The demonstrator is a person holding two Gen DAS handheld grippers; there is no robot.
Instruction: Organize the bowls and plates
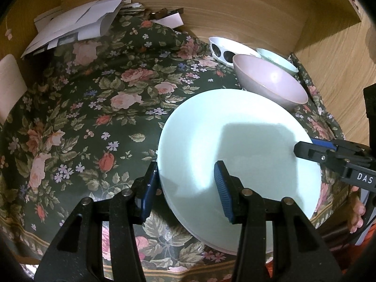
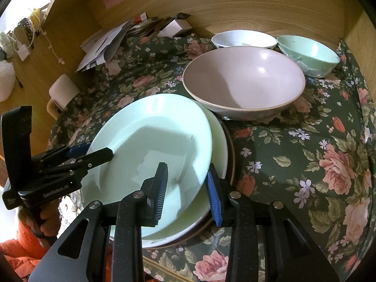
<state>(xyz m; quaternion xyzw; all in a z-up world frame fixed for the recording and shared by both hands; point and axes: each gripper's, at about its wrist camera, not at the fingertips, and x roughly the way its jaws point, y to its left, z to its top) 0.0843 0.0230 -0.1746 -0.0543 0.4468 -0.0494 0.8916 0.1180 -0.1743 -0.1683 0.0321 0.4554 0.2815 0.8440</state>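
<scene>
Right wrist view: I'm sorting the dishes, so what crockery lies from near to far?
Pale green plate on the plate stack → pink bowl → white bowl, with the green bowl beside it at the back.

Both hand-held grippers, left (image 1: 186, 188) and right (image 2: 186, 191), gape wide.

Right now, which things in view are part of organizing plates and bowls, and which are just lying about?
Part of the job:
mint plate, top of a stack, straddled at opposite rims by left tongs and right tongs
cream plate under it
pink bowl
white bowl
green bowl

Lying about:
papers
mug
floral tablecloth
</scene>
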